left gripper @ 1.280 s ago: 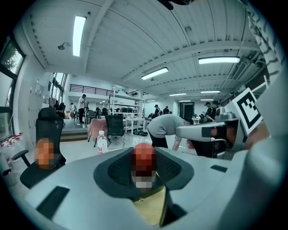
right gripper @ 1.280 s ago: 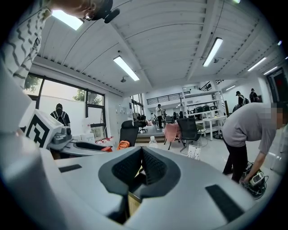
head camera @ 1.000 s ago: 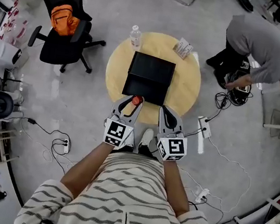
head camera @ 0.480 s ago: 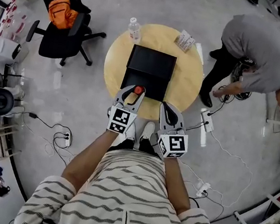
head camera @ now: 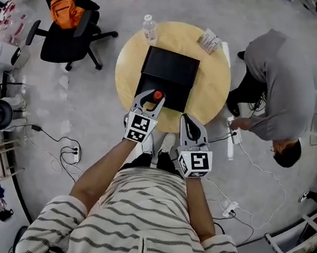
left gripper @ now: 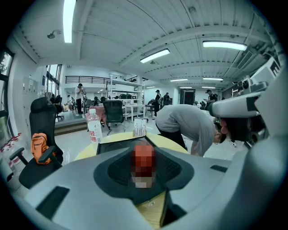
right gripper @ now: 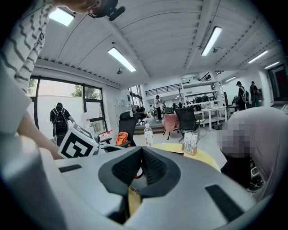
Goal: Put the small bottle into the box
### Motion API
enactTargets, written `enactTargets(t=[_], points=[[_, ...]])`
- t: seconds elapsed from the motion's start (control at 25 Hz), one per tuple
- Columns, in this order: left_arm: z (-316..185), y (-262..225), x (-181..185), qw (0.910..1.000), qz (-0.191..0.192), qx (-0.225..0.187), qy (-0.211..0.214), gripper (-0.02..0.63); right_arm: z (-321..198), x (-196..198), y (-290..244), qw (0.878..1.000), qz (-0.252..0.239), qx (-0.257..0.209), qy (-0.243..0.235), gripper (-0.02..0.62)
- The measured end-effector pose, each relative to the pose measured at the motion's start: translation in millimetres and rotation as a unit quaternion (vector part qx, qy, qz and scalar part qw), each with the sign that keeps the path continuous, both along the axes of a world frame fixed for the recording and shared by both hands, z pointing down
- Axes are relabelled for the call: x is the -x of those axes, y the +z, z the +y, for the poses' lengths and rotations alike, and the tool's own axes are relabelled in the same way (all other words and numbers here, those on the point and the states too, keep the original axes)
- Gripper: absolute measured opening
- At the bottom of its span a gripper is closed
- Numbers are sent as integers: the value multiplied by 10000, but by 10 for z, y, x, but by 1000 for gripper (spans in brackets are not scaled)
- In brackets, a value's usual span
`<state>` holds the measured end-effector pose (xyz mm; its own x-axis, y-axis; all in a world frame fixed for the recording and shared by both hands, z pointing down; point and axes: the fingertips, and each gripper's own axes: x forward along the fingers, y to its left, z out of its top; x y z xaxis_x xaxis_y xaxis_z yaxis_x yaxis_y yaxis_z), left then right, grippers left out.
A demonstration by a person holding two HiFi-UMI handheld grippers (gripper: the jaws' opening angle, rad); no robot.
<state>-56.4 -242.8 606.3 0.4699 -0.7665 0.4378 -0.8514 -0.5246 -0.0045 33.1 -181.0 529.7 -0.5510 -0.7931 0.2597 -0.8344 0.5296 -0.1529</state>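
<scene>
Right claw [head camera: 187, 121]: jaws pressed together, nothing between, at 6 o'clock rim of round worktop [head camera: 211, 95]. Left claw [head camera: 150, 95], at its 10 o'clock: jaws wide, clamped on red-capped small bottle [head camera: 157, 95], over 6 o'clock part of black box [head camera: 170, 71]. Water bottle [head camera: 148, 27] at worktop's 11 o'clock, card stand [head camera: 209, 41] at 1 o'clock.

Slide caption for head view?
Left tongs hold the small bottle over the black box on a round table.
</scene>
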Motion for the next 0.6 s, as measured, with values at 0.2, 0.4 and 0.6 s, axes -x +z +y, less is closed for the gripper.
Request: enactTargets(t=[0.2,0.4,0.6], points=[[-108,115,-62,10000,-70,42,34,149,-15,-29,37,10000,-17,53,32,20],[-162,263,-109,9998,-142,140,58,149,1,-2,58,10000,-8,85,16,20],[-221,402,-111,9996,-172,240,27,149,-7,-7,63,9999,12,103,29,20]])
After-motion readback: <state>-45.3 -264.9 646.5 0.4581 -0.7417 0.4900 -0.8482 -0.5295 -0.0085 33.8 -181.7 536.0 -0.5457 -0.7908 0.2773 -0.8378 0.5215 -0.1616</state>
